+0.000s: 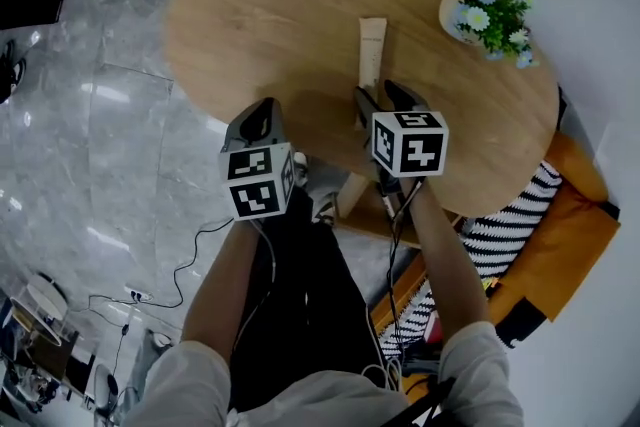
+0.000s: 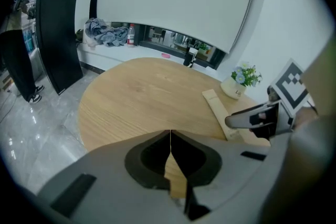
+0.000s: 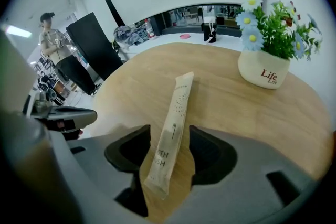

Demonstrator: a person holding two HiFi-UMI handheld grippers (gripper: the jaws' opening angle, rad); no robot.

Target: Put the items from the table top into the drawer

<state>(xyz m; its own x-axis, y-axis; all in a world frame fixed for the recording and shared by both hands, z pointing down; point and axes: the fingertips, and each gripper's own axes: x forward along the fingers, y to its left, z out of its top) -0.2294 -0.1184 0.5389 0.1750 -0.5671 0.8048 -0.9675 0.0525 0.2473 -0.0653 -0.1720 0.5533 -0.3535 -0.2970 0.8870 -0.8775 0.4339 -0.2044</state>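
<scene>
Bare forearms reach forward from pale sleeves, one gripper in each hand, over the near edge of an oval wooden table [image 1: 270,25]. At the left, the left gripper [image 1: 260,120] is held at the table's edge, and its own view shows its jaws pressed together with nothing between them [image 2: 170,136]. To its right, the right gripper [image 1: 385,100] is low over the tabletop with its jaws spread [image 3: 170,139]. A long paper sachet [image 3: 176,118] lies flat on the wood between them; they seem just clear of its sides, though the wide-angle view makes that hard to judge. The sachet [image 1: 371,50] runs lengthwise away from the person, its near end inside the jaws and its far end towards the middle of the table. A white flower pot [image 1: 490,18] with blue and white blooms stands near the table's right edge, well apart from the sachet. Beyond that edge lie a striped cushion [image 1: 520,215] and an orange seat [image 1: 570,230].
</scene>
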